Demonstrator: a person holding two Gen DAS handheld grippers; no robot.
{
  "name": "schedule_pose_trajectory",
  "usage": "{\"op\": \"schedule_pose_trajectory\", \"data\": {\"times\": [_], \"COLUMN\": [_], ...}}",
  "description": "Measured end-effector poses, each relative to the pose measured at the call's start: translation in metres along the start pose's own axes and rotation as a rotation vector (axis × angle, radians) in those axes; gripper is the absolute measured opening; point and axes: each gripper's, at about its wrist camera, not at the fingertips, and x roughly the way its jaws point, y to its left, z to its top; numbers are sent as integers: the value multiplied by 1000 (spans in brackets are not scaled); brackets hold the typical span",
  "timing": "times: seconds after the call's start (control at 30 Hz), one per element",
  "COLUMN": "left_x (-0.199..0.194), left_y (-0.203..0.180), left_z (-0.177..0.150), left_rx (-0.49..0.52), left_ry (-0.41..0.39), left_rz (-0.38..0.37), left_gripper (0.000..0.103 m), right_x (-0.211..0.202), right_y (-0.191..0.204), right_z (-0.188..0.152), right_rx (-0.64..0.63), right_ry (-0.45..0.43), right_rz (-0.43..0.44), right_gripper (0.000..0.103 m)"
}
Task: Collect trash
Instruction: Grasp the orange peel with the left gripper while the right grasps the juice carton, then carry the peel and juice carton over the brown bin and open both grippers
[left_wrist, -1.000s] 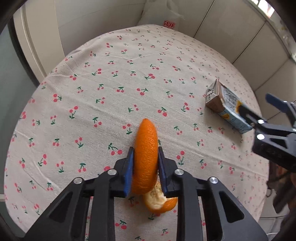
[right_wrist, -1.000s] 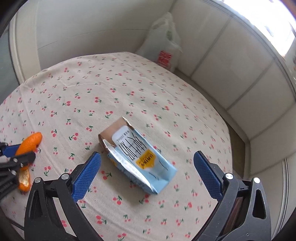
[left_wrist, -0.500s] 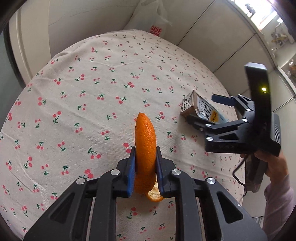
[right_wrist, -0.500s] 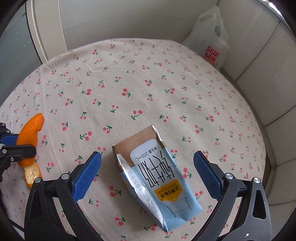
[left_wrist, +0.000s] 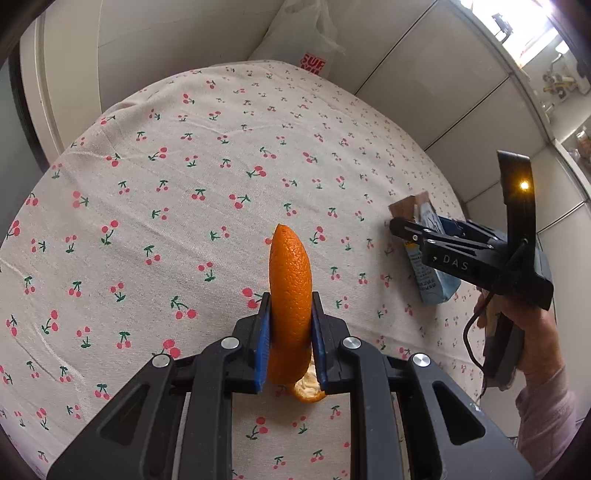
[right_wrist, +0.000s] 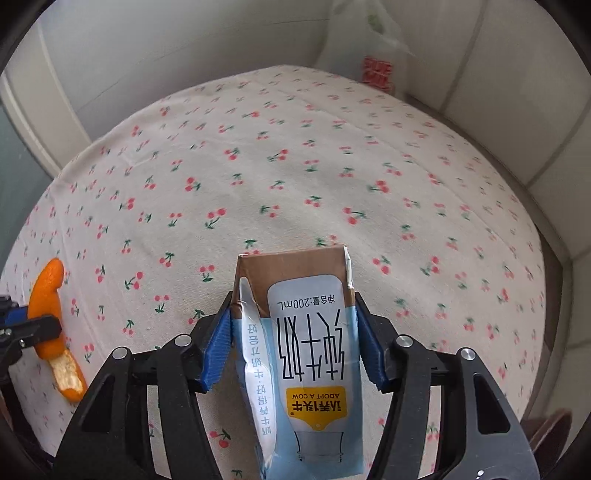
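We see the left hand-held gripper (left_wrist: 289, 341) clamped on a curved orange peel (left_wrist: 290, 291), both blue pads pressed flat against it, the peel's tip standing up above the cherry-print counter (left_wrist: 166, 206). The right hand-held gripper (right_wrist: 293, 343) has its pads against both sides of a flattened blue milk carton (right_wrist: 310, 354) (brown end pointing away), near the counter's right edge. A white plastic bag (left_wrist: 306, 48) sits beyond the far edge.

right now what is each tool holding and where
Left tool: curved orange peel strip, mid-length. Right tool: flattened blue milk carton, across its sides.
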Motion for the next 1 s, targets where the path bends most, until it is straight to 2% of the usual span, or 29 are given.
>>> {"op": "schedule_pose_trajectory", "data": {"times": [0.33, 0.53, 0.77, 1.0], "left_x": [-15, -30, -52, -72], "left_y": [-21, -48, -95, -157], "left_z": [3, 7, 13, 16], "left_rx": [-1, 18, 78, 177], "left_ry": [-57, -106, -143, -167], "left_rz": [-58, -106, -180, -252], "left_gripper": [19, 19, 19, 20], "right_x": [-84, -136, -200, -243], "right_y": [-16, -26, -34, -64], "right_z": [-23, -42, -70, -105], "right_rx": [178, 322, 433, 526], "right_ry": [-151, -261, -402, -475], "right_rz": [-175, -239, -284, -320], "right_gripper": [55, 55, 55, 55]}}
